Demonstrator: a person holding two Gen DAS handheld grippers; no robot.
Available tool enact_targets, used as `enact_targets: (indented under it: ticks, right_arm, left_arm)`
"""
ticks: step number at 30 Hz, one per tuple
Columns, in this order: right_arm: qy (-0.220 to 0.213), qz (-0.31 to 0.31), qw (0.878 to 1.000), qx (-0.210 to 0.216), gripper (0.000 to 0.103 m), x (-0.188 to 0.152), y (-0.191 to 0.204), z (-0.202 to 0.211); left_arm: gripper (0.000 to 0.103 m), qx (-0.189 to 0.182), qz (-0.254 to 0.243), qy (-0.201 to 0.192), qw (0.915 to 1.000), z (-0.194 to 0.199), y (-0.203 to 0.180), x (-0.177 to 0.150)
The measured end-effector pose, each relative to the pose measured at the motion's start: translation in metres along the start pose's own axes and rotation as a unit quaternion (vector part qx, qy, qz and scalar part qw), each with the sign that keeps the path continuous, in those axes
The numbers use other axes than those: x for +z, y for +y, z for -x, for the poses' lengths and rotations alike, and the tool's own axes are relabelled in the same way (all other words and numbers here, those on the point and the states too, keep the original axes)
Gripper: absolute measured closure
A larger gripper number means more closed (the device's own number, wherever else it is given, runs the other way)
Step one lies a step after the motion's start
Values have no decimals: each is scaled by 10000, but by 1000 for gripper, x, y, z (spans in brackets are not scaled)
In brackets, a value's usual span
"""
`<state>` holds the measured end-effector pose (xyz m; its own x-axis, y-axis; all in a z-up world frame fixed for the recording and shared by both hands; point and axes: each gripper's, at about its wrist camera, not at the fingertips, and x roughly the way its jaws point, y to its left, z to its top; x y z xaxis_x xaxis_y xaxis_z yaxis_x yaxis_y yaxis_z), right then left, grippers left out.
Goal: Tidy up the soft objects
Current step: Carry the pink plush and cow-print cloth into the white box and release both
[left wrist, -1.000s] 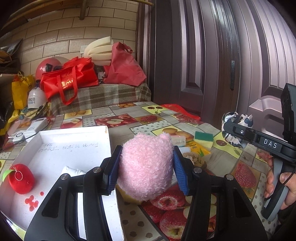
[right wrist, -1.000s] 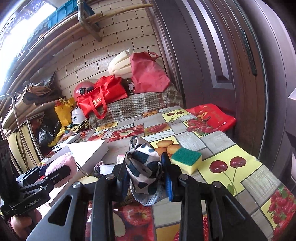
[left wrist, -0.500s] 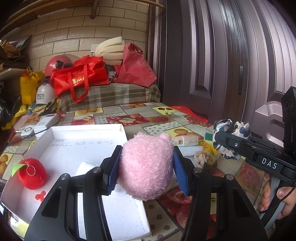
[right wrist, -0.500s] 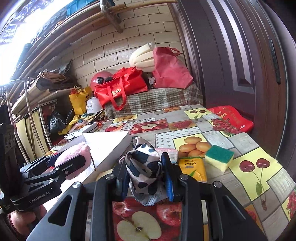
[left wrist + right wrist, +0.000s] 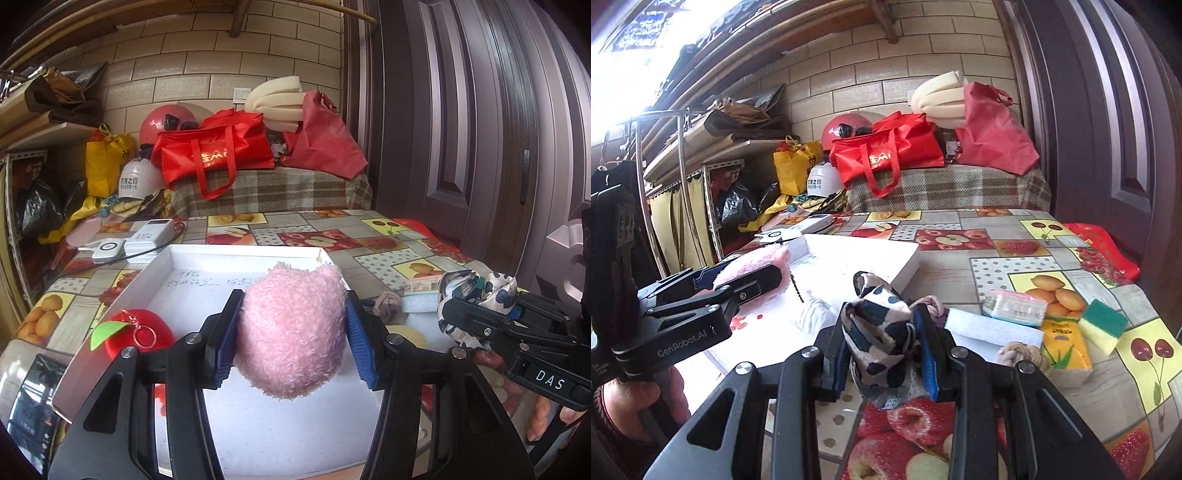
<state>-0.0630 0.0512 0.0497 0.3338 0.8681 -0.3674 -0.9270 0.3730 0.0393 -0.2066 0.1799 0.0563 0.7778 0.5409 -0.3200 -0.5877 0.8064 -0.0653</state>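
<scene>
My left gripper (image 5: 291, 338) is shut on a fluffy pink plush (image 5: 290, 332) and holds it above the white shallow box (image 5: 207, 260). A red plush apple (image 5: 138, 336) with a green leaf lies in the box's left part. My right gripper (image 5: 882, 350) is shut on a black-and-white spotted cloth toy (image 5: 881, 332), just right of the box over the fruit-print tablecloth. In the left wrist view the spotted cloth toy (image 5: 476, 295) and the right gripper (image 5: 480, 314) appear at the right. The right wrist view shows the left gripper (image 5: 746, 280) with the pink plush (image 5: 753, 264) at the left.
On the table right of the box lie a white foam block (image 5: 993, 328), a tissue pack (image 5: 1014, 306), a yellow packet (image 5: 1065, 345), a green-yellow sponge (image 5: 1102, 325) and a rope knot (image 5: 1019, 354). A power bank (image 5: 153, 232) sits behind the box. Red bags (image 5: 214, 151) are piled at the back.
Both grippers have swung left with their toys still held. The pink plush now hangs over the white box, and the spotted toy has come up close to the box's right side.
</scene>
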Motion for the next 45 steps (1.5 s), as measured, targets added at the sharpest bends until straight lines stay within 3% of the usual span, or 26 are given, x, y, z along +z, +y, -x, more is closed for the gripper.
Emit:
enact_targets:
  ticks: [8, 14, 18, 22, 26, 29, 30, 31, 33, 34, 37, 45]
  right_arm:
    - [-121, 479, 9983, 304, 70, 7, 43, -22]
    - [6, 753, 9946, 711, 70, 13, 72, -47]
    - [438, 924, 9899, 985, 70, 13, 85, -67]
    - [1274, 987, 9768, 1410, 70, 9, 91, -95]
    - [1837, 740, 9718, 1277, 70, 4, 85, -117]
    - [1685, 314, 9804, 973, 71, 8, 70, -116]
    - [1615, 241, 9831, 825, 62, 8, 67, -113]
    - [1604, 186, 9841, 736, 40, 8, 65, -114]
    - [1470, 136, 9861, 764, 15, 9, 63, -108]
    - [1362, 152, 9879, 724, 11, 10, 64, -103]
    - [1133, 201, 9911, 666, 0, 12, 65, -94]
    - [695, -16, 9954, 659, 0, 16, 55, -75]
  left_arm:
    - [50, 648, 770, 64, 9949, -4, 66, 0]
    - [49, 748, 924, 159, 9928, -12, 78, 0]
    - [48, 743, 950, 299, 9923, -20, 82, 1]
    - [48, 682, 1065, 376, 9913, -22, 87, 1]
    - [48, 679, 1052, 409, 9913, -24, 87, 1]
    - [45, 761, 1037, 397, 9909, -23, 86, 1]
    - [41, 817, 1026, 367, 9907, -22, 86, 1]
    - [32, 875, 1016, 321, 9905, -20, 86, 1]
    - [10, 983, 998, 201, 9899, -15, 84, 0]
    - [0, 996, 988, 141, 9900, -13, 84, 0]
    - [0, 1006, 943, 31, 9904, -9, 83, 0]
    - [0, 986, 1078, 24, 9893, -9, 88, 0]
